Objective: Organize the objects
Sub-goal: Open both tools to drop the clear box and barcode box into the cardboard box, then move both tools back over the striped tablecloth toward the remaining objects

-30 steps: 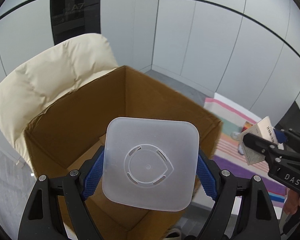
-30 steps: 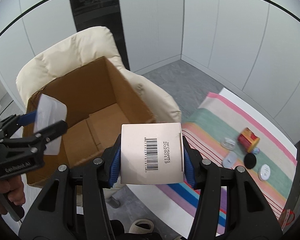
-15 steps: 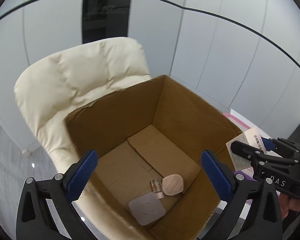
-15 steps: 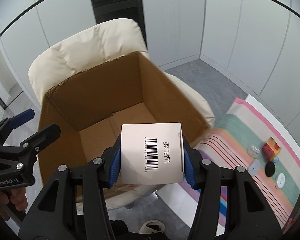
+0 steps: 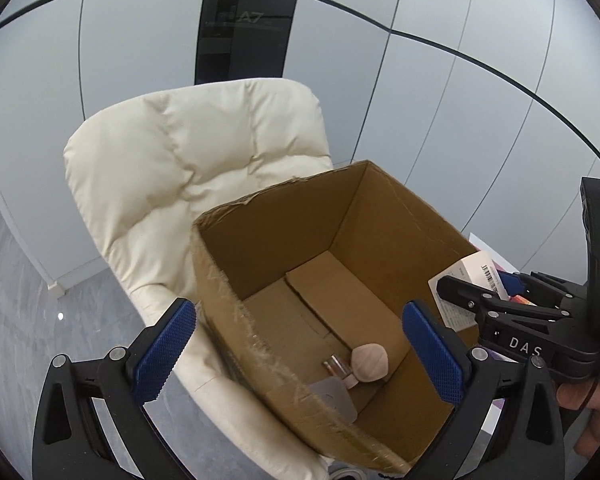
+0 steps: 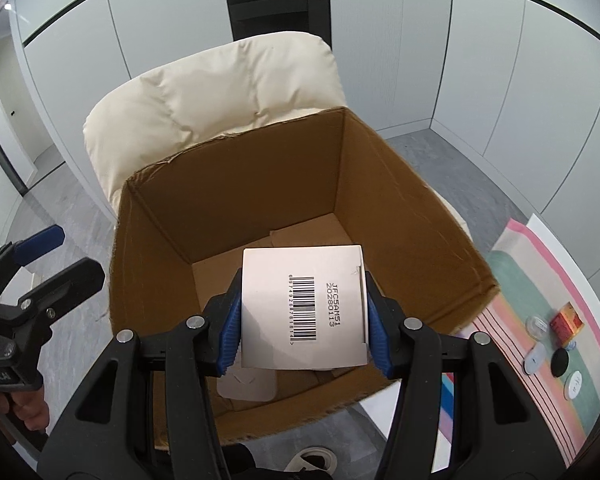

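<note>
The right gripper (image 6: pixel 304 320) clamps a white carton (image 6: pixel 303 312) above the open box (image 6: pixel 400 200). At nine o'clock, the left gripper (image 5: pixel 300 352) gapes empty, its jaws just opened.

The cardboard box (image 6: pixel 380 184) gapes open; its tall walls hem entry.

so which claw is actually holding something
The right claw, clamped on the white barcode box over the cardboard box. The left claw gapes empty.

translucent lid (image 6: pixel 246 386) half hidden beneath white carton (image 6: pixel 303 307)
</note>
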Demonstrator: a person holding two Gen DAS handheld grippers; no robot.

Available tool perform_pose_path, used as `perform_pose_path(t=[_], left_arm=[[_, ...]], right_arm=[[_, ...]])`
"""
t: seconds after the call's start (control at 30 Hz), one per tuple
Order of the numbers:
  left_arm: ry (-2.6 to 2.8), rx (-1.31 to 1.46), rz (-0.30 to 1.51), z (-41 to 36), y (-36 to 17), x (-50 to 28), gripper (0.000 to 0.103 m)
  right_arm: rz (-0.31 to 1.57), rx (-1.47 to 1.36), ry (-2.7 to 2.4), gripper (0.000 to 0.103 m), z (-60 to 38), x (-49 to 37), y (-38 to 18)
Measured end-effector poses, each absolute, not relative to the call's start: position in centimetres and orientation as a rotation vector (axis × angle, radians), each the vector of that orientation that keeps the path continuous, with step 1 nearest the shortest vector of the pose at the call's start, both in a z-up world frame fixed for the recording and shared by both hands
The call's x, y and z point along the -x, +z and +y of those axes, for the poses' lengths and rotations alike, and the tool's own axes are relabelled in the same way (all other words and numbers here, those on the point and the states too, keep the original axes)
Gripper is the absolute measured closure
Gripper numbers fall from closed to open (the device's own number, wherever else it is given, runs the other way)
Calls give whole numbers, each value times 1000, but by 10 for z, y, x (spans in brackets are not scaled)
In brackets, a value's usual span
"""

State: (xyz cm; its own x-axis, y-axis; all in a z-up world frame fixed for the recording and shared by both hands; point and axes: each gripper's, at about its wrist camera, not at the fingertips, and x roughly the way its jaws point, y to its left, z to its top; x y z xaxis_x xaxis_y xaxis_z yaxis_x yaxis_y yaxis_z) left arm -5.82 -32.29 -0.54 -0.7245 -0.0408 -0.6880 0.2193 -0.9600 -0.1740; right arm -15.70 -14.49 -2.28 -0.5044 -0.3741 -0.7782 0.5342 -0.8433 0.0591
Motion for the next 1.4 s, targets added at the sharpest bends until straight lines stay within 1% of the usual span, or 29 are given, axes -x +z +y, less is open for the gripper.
perform_pose_path(t=[0.13, 0.17, 0.2, 0.23, 0.27, 0.3, 0.4, 0.57, 0.8, 1.4], left_arm=[[-2754, -1096, 391, -331, -8, 56, 0], [-2751, -1093, 396, -332, -7, 56, 0], [-2748, -1092, 397, -333, -7, 56, 0], [-2747, -1091, 400, -333, -7, 56, 0], [-2748, -1093, 407, -334, -7, 57, 0], [-2747, -1095, 413, -334, -8, 57, 0], [-2740, -1103, 417, -334, -9, 59, 0], [-2741, -1094, 447, -330, -7, 63, 0], [-2759, -1100, 431, -317, -5, 73, 0], [-2855, -1160, 334, -255, -5, 109, 0]], right_arm=[[267, -1141, -2320, 48, -154, 157, -27], [269, -1139, -2323, 45, -155, 157, -28], [273, -1134, -2325, 34, -156, 156, -27], [273, -1125, -2328, 28, -155, 156, -27], [268, -1118, -2334, 17, -154, 155, -26], [260, -1111, -2341, 13, -153, 155, -25], [235, -1114, -2356, 5, -148, 157, -22], [201, -1148, -2379, 5, -136, 163, -22], [188, -1147, -2397, 5, -118, 166, -21], [179, -1146, -2471, 5, -55, 169, -19]])
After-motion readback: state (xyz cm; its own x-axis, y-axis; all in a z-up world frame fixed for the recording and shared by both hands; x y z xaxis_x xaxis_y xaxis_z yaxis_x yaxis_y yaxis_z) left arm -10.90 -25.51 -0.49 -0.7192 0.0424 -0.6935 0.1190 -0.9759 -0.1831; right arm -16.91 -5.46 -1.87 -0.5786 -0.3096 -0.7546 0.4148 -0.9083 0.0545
